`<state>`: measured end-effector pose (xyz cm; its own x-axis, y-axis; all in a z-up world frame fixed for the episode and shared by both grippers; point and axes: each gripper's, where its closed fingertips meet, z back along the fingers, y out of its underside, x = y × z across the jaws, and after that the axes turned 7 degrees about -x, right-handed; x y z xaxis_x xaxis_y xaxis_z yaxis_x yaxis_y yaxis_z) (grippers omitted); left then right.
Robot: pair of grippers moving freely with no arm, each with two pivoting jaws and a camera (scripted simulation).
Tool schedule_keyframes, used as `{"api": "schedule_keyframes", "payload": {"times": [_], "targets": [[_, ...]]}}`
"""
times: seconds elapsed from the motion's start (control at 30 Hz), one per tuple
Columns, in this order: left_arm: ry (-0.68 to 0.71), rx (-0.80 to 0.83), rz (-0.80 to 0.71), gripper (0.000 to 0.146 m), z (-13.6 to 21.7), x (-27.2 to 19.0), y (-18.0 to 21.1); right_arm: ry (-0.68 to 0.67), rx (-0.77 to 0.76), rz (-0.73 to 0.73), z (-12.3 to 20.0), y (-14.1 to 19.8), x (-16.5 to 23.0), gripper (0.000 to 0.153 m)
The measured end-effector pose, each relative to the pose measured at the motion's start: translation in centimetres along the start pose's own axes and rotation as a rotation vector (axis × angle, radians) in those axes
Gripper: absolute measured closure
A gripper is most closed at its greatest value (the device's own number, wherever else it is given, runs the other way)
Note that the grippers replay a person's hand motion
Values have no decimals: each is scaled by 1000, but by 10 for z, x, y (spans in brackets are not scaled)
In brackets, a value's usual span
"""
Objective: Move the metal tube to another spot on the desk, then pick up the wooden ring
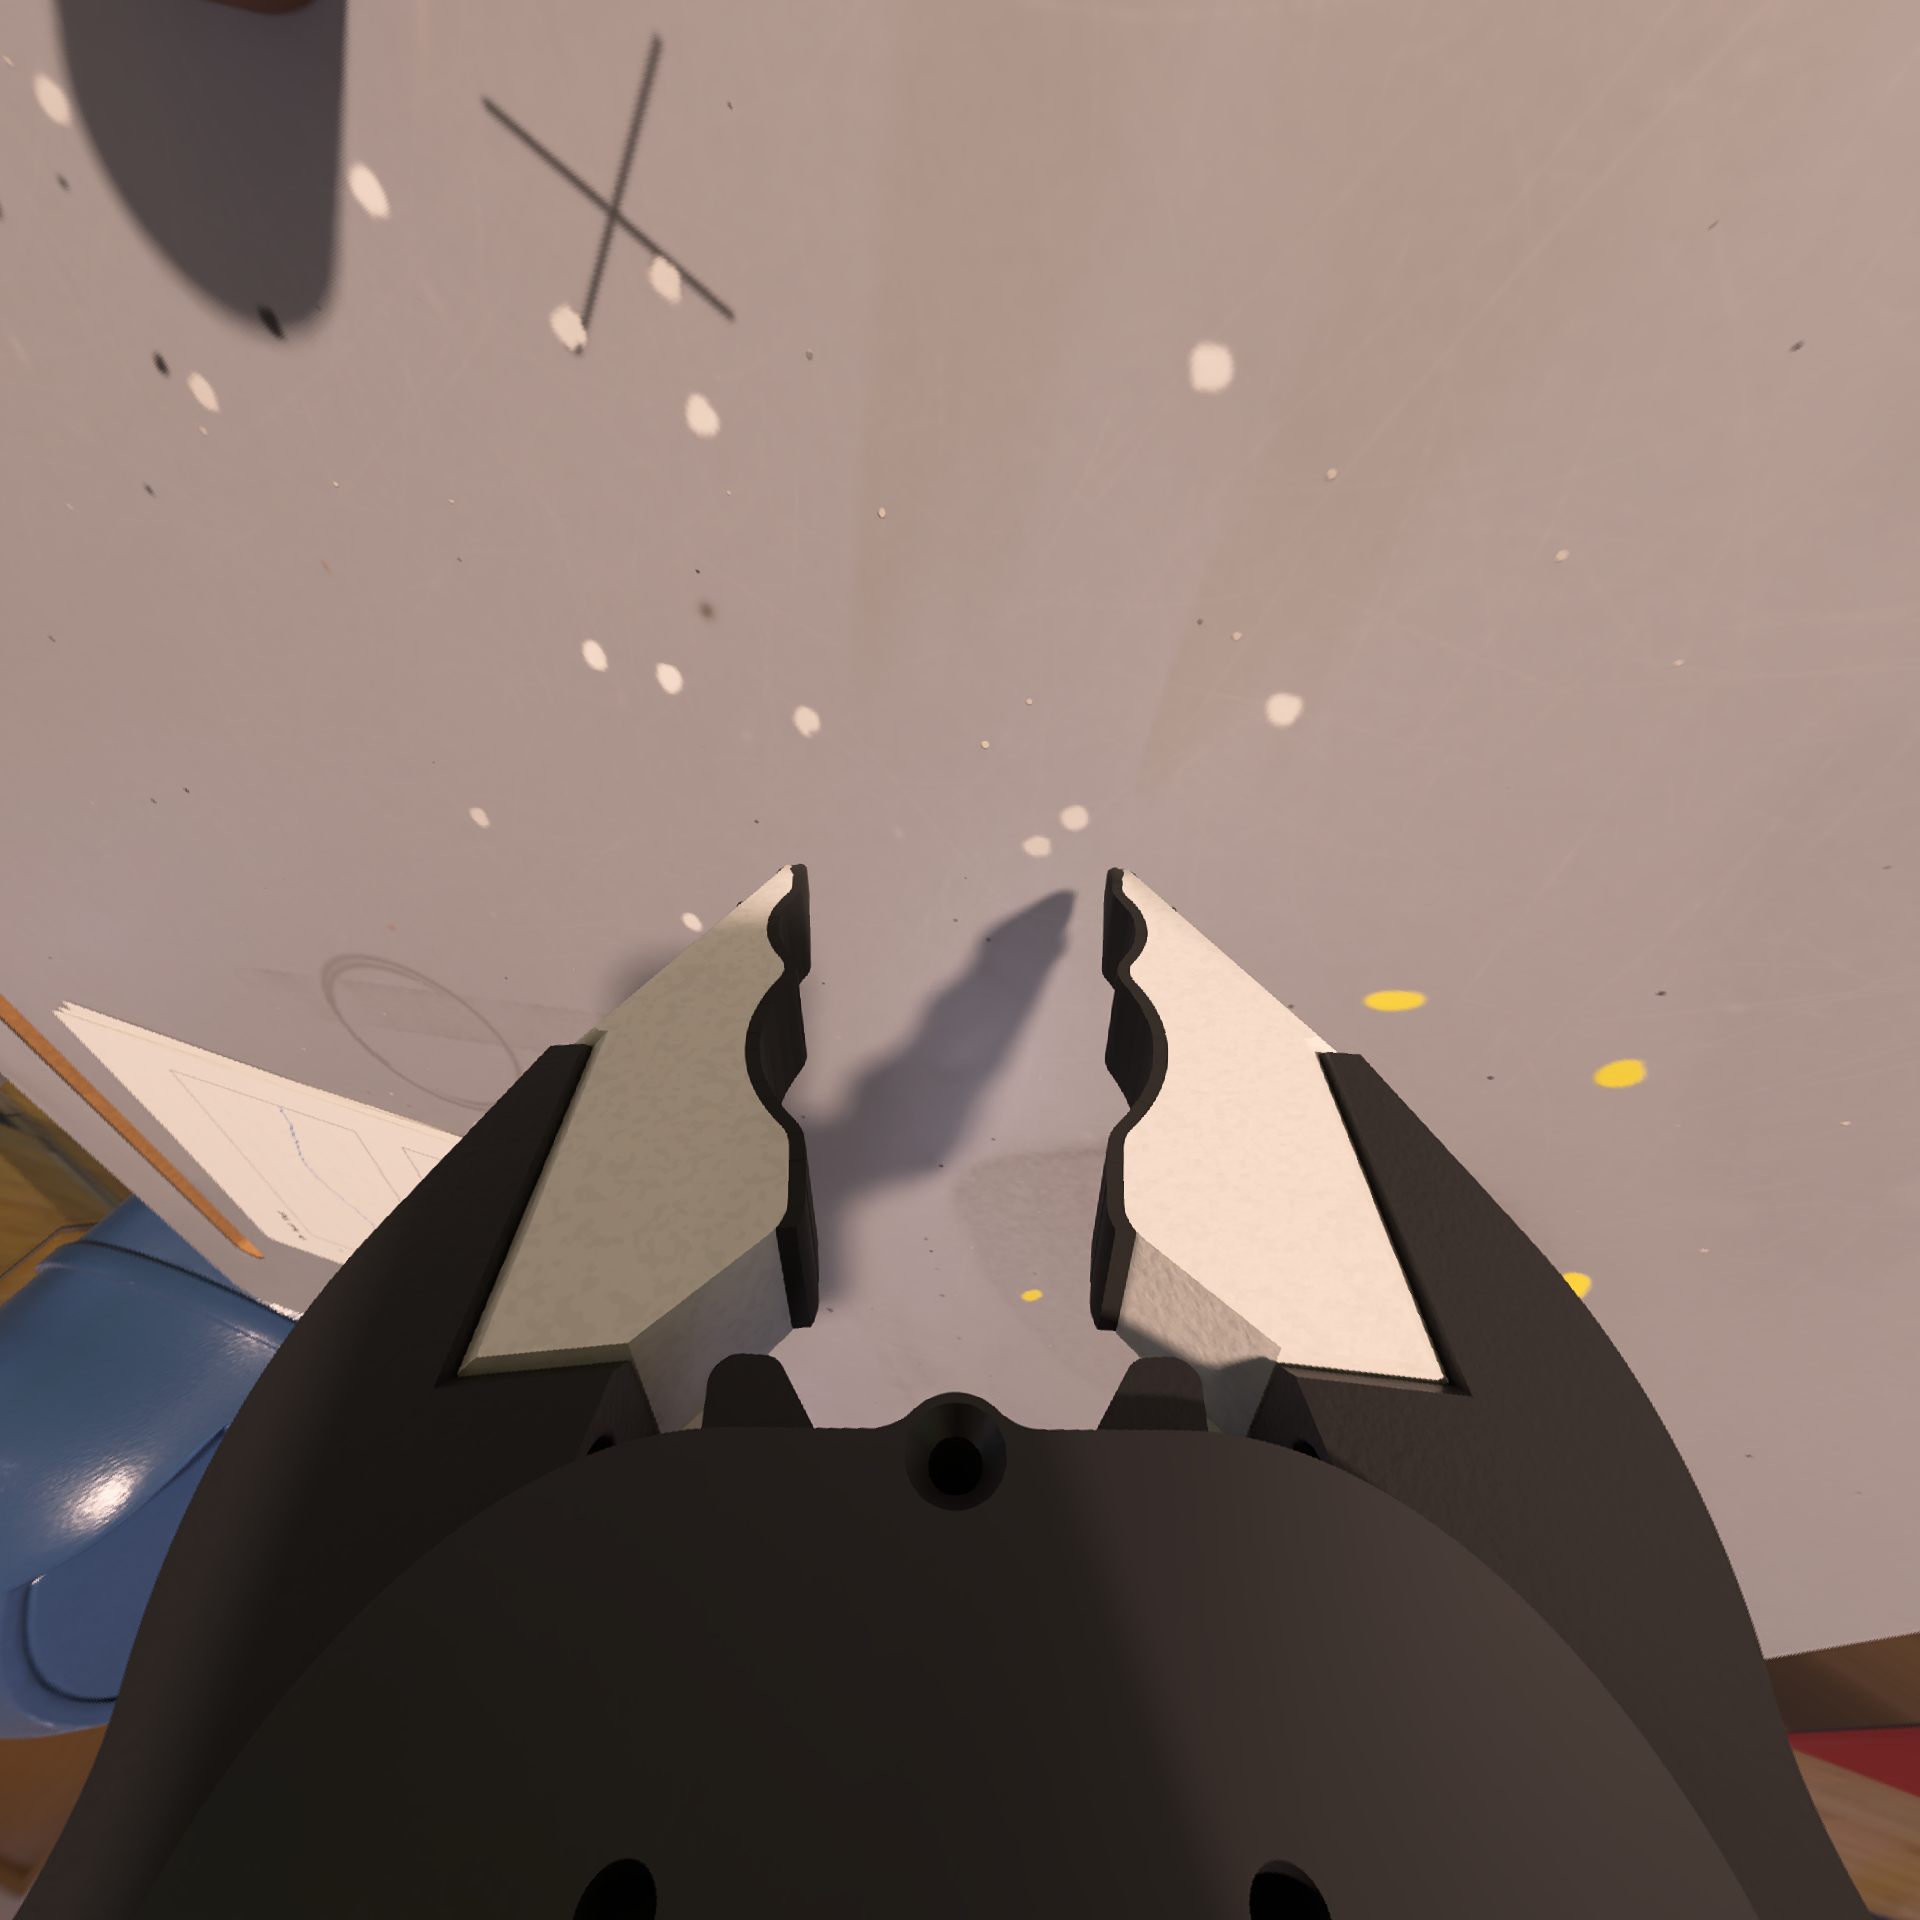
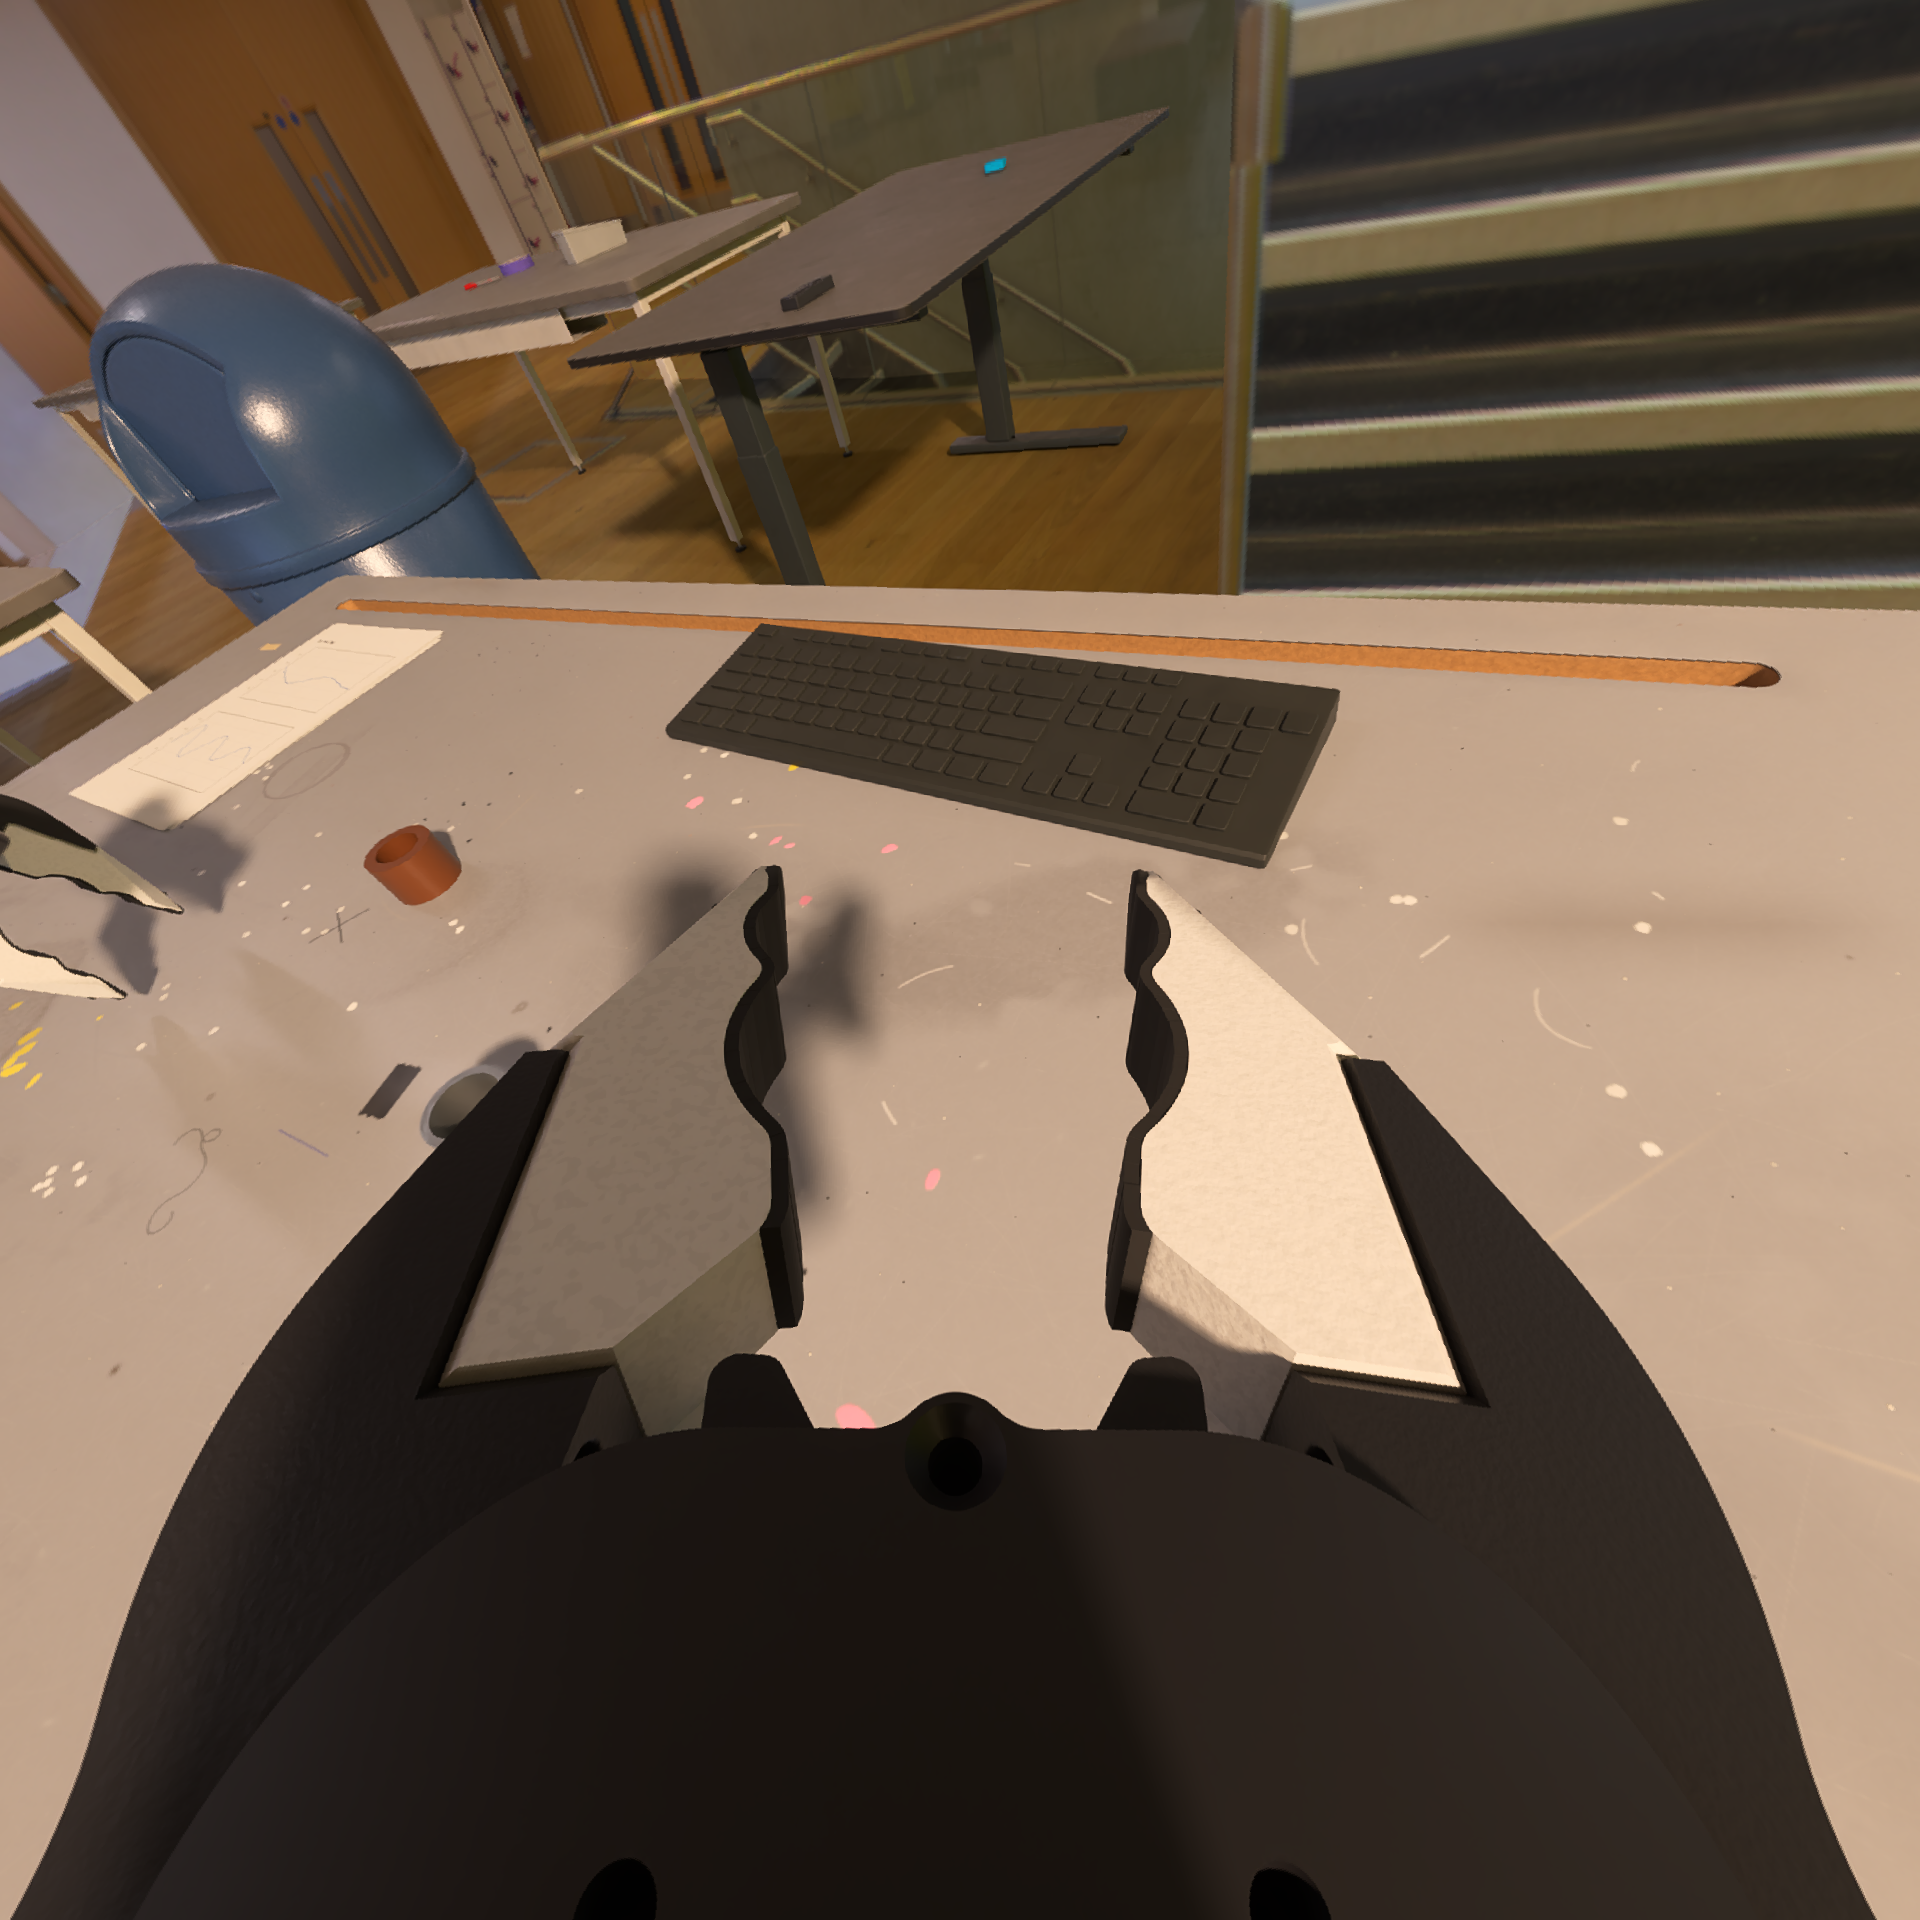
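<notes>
Right wrist view looks along the right gripper [image 2: 956,878] over a paint-flecked grey worktop [image 2: 1558,1039]. Its jaws stand wide apart with nothing between them. The wooden ring [image 2: 412,862], a short reddish-brown collar, stands on end to the left, nearer than a sheet of paper [image 2: 260,717] and well apart from the black keyboard [image 2: 1008,738]. The metal tube [image 2: 457,1103] shows only as a grey round mouth just beside the right gripper's left finger, which hides the rest of it. A small dark strip [image 2: 387,1091] lies next to it.

Left wrist view has the left gripper [image 1: 956,883] pointing steeply down at bare worktop, its jaws likewise open and empty. A pencilled cross [image 1: 613,208] lies ahead of it. In the right wrist view the same cross sits between the ring and the left gripper's fingertips at the frame's left edge, so that gripper is near the ring.

Neither task object is held. Whether the tube already lies in its new spot cannot be told from these views. If it does, the ring pickup is the step in hand, and the left gripper looks the better placed. The next move would be to carry the open jaws forward past the cross, straddle the ring's wall or whole body, descend and close. A blue bin [image 2: 281,436] stands beyond the worktop's edge.
</notes>
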<state>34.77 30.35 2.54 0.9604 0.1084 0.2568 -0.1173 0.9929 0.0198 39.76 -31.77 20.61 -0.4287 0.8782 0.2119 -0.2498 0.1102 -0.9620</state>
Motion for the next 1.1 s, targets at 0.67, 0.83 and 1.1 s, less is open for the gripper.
{"api": "schedule_keyframes", "payload": {"times": [0.67, 0.83, 1.1], "targets": [[-217, -385, -189, 91, 162, 9, -165, -17, 6, -13, -2, 0, 2, 87], [-136, -383, -252, 91, 148, -16, -259, -24, 21, -17, 0, 3, 3, 87], [-28, -168, -283, 91, 90, -30, -326, -34, 15, -50, 5, 5, -1, 87]]}}
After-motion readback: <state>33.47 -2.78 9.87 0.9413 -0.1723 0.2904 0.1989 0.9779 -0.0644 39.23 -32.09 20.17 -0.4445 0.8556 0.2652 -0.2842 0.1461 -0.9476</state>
